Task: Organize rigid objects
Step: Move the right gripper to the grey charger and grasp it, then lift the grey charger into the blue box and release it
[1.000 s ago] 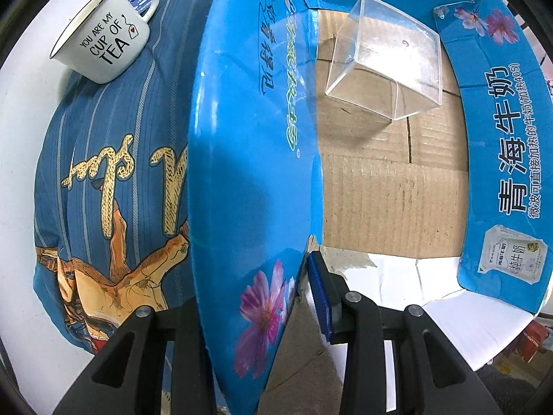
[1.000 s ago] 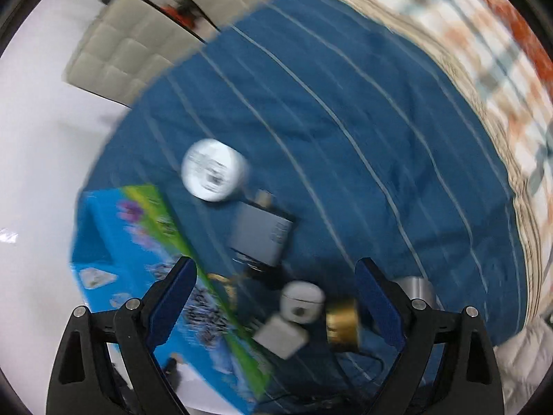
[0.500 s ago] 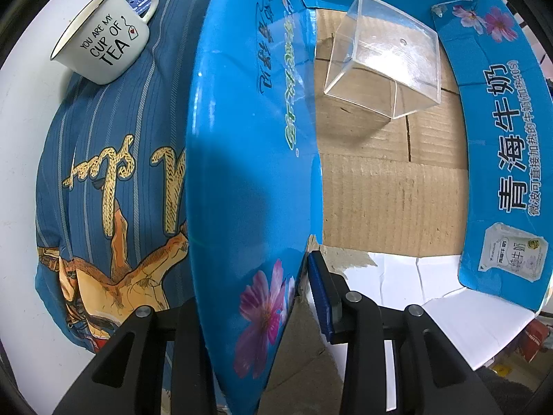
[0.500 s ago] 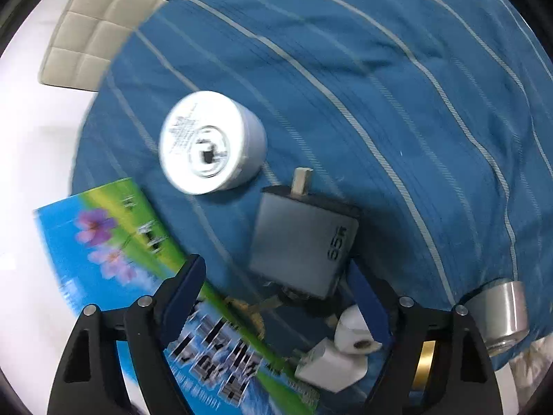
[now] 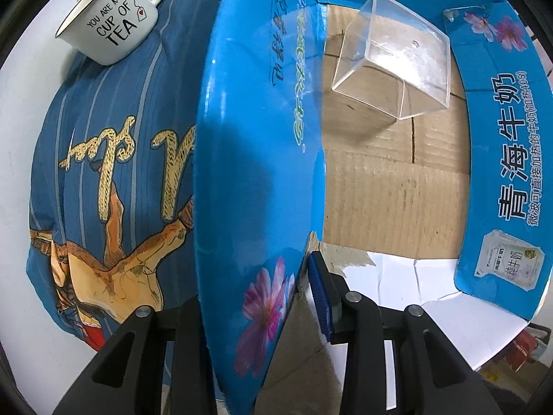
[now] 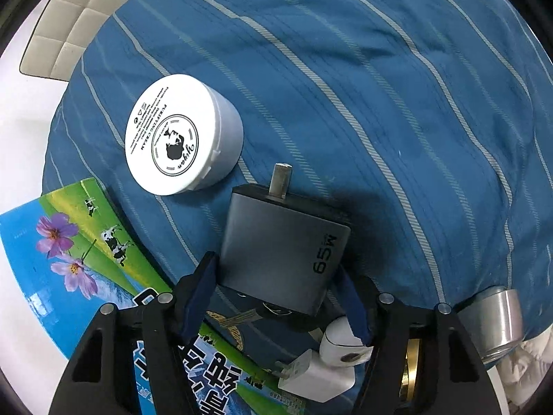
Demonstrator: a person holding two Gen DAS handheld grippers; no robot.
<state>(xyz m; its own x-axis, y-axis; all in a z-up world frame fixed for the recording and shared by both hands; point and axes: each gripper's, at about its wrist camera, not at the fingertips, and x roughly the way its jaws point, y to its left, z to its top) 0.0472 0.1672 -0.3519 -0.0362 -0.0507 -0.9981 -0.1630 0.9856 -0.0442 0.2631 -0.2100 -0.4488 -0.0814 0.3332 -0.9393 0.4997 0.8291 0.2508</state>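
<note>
A: While the left gripper (image 5: 300,297) stays out of the picking, note its job: clenched on the carton (image 5: 394,204), pinching the blue flap (image 5: 255,180) at the near wall, so the box stays open and steady on the bedspread (image 6: 380,86).

B: What's in the box?

A: One clear tub (image 5: 394,55), tipped on its side at the far end of the cardboard floor. Rest of the floor bare. Mug (image 5: 110,31) sits outside, well off to the far left on the spread.

B: And the step in hand?

A: Pickup of the next item, I judge. Right gripper (image 6: 280,297) is down over the grey charger (image 6: 283,249), which lies flat on the spread, its prong end pointing away, just beside the carton's outer wall.

B: Grasping it?

A: Not quite. Its jaws have just been closing and the charger's near end lies between them. The left pad (image 6: 202,290) is at the corner, maybe touching; the right pad looks a hair clear. I'd call it unclamped.

B: Next move?

A: Finish the squeeze across the short sides, squarely, then lift and carry to the box.

B: Neighbours?

A: Cream jar (image 6: 183,135) just beyond. White plug (image 6: 316,377), a white earbud case (image 6: 340,342) and a silver can (image 6: 497,321) crowd the near side, close to the right finger. Watch that.
</note>
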